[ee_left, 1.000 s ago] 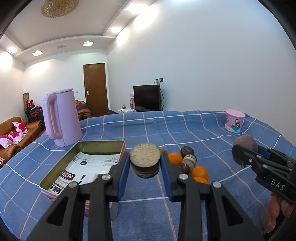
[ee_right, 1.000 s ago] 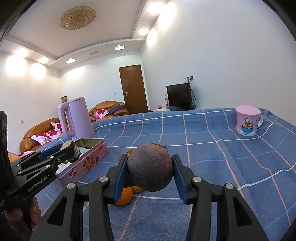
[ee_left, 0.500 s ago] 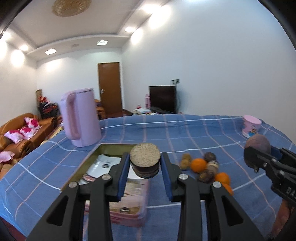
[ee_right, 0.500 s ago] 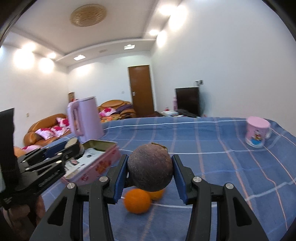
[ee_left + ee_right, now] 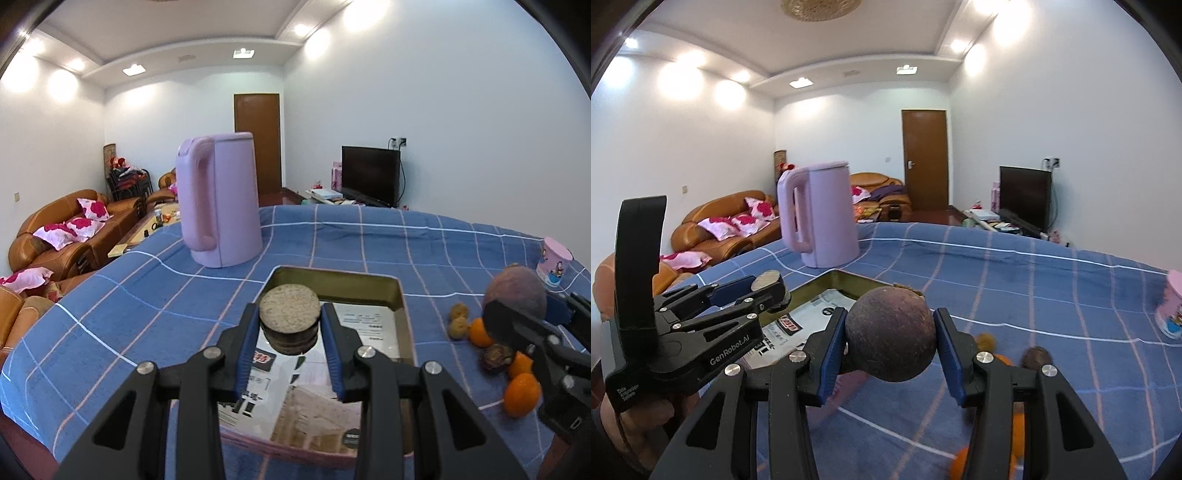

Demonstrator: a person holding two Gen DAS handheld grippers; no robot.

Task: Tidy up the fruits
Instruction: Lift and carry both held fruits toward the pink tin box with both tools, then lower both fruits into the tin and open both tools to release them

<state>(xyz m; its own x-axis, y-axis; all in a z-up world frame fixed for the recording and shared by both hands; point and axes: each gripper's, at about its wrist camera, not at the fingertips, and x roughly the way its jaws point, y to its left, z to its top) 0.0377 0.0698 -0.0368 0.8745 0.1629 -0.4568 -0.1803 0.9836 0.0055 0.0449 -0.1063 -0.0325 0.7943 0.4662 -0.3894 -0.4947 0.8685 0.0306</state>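
Observation:
My left gripper [image 5: 290, 325] is shut on a flat round brown fruit piece [image 5: 289, 317] and holds it above the open metal tin [image 5: 404, 314]. My right gripper [image 5: 891, 341] is shut on a dark purple mangosteen [image 5: 891, 339] and holds it above the cloth just right of the tin [image 5: 849, 282]. In the left wrist view the mangosteen [image 5: 515, 295] and right gripper show at the right. Oranges [image 5: 521, 394], a second mangosteen [image 5: 495, 357] and small brown fruits [image 5: 458, 326] lie on the cloth right of the tin. The left gripper [image 5: 768, 284] shows at the left of the right wrist view.
A tall pink kettle [image 5: 218, 199] stands behind the tin. A pink mug [image 5: 554, 262] stands far right on the blue checked tablecloth [image 5: 147, 295]. Printed paper lines the tin's floor [image 5: 362, 325]. Sofas and a TV lie beyond the table.
Both grippers have swung left with their fruits. The left one now hangs over the tin instead of beside it. The right one has come up close to the tin.

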